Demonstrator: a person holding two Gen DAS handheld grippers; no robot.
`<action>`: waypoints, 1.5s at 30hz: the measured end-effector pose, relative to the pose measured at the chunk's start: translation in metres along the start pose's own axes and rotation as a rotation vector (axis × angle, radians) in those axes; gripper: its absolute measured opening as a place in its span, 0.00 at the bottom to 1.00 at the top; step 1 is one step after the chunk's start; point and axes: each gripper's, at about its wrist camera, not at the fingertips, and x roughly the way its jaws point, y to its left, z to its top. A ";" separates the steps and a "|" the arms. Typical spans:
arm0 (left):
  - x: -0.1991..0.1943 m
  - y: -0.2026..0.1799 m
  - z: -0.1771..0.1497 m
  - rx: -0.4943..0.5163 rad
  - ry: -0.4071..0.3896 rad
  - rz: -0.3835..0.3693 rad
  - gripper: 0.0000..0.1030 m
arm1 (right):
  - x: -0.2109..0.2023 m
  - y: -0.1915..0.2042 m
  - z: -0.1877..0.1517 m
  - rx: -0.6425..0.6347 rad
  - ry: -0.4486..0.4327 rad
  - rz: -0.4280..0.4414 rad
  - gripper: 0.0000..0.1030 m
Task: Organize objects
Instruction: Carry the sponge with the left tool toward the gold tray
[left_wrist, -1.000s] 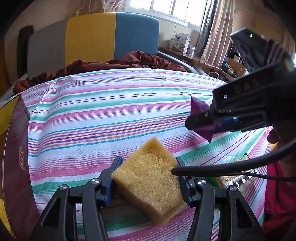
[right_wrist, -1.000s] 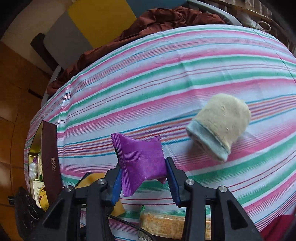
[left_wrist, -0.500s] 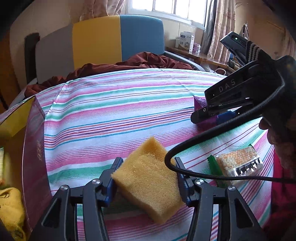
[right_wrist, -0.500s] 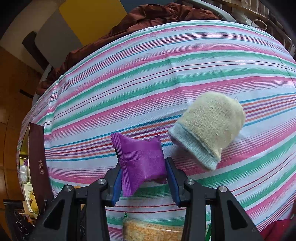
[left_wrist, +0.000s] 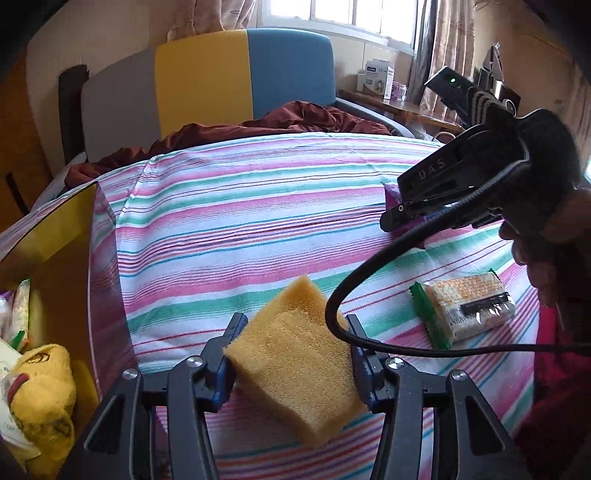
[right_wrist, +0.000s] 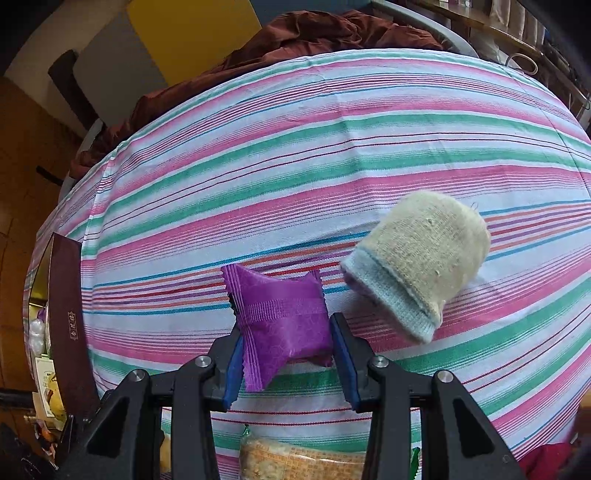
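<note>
Since a second ago my left gripper (left_wrist: 295, 354) has swung left with the sponge (left_wrist: 295, 363), so the dark red box (left_wrist: 107, 295) now fills the left edge of that view and the cracker pack (left_wrist: 463, 312) has come into sight on the right. In the right wrist view the knit sock (right_wrist: 419, 258) sits closer and more central than before.

Left side, near first: the jaws are closing, pads pressing both sides of the yellow sponge, which is lifted and tilted over the striped cloth (left_wrist: 258, 221). A black cable (left_wrist: 369, 273) loops across in front of it. Left of the gripper the box is open, with a yellow cloth item (left_wrist: 40, 391) and some packets inside; contents partly cut off. Right of the sponge the cracker pack lies flat on the cloth. Further back my right gripper (left_wrist: 397, 218) shows side-on, with a hand (left_wrist: 546, 243) on its handle.

Right side: right gripper (right_wrist: 286, 349) is clamped on the purple sachet (right_wrist: 282, 321), held clear above the cloth. Cracker pack edge is just below the fingers. Knit sock lies on the cloth to the right of the sachet, apart from it. Box wall is at far left. A maroon blanket (right_wrist: 314, 37) is bunched beyond the cloth's far edge, with a grey, yellow and blue headboard (left_wrist: 221, 81) behind it.
</note>
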 end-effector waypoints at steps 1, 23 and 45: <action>-0.004 0.000 -0.001 0.001 -0.004 -0.002 0.51 | 0.000 0.001 0.000 0.000 -0.001 0.000 0.41; -0.102 0.048 0.000 -0.014 -0.151 -0.152 0.52 | 0.006 0.016 0.001 -0.103 -0.021 -0.126 0.39; -0.117 0.099 0.002 -0.118 -0.145 0.126 0.53 | 0.011 0.029 0.000 -0.191 -0.032 -0.202 0.39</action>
